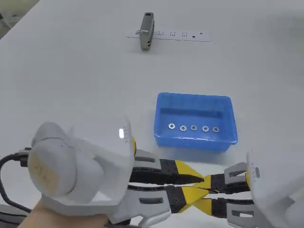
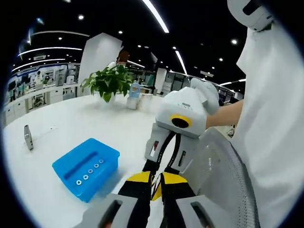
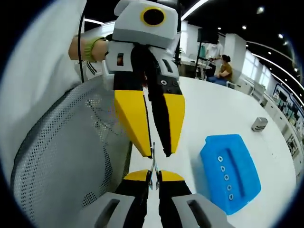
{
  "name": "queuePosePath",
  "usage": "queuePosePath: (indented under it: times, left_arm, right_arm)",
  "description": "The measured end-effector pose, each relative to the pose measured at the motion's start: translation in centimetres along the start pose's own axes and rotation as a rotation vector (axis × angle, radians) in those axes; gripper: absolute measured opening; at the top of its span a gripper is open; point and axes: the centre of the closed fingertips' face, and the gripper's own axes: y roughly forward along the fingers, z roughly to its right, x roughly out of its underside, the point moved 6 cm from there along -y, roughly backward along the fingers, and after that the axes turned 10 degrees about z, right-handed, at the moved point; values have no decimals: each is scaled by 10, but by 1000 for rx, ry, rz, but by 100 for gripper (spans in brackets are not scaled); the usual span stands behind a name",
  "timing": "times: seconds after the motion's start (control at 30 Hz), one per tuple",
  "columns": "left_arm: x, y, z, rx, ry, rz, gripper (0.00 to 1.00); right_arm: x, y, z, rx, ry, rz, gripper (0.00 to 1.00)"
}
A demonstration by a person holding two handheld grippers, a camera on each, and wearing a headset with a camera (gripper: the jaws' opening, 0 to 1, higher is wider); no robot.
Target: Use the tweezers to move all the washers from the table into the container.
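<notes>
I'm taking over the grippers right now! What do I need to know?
Right gripper: shut on the tweezers.
Left gripper: tip to tip with it, jaws close about the tweezers' end; whether it grips is unclear.
Blue container: on the table just ahead, with five washers in a row inside.
Done: those five are in.
Left: probably just scan the table for strays, then set the tweezers down.
</notes>
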Motion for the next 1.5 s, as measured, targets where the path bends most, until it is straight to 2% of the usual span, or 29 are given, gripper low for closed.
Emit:
queuePosePath:
  times: [0.13,0.27,0.37,0.43,0.63,0.9,1.0,1.27,1.5]
  left_arm:
    - [2,-1,-2,1,18,-22,0]
    - [8,-3,-6,9,54,-66,0]
    - [19,-3,-13,18,116,-149,0]
    - [24,-2,-14,30,155,-181,0]
    - [43,0,-21,42,186,-272,0]
    - [55,0,-32,38,165,-309,0]
    - [58,-1,-33,31,155,-328,7]
    - [60,-2,-34,26,155,-334,0]
    - [60,-2,-35,42,183,-348,0]
  right_arm:
    - [3,-2,1,6,-4,-15,3]
    - [8,-3,2,14,-3,-30,3]
    - [14,0,3,22,-13,-58,3]
    - [19,3,4,23,-22,-78,3]
    - [30,13,6,18,-49,-121,3]
    - [34,15,9,20,-37,-109,2]
    - [36,12,10,28,-31,-104,2]
    - [36,13,10,20,-31,-98,2]
    - [36,16,10,20,-24,-94,3]
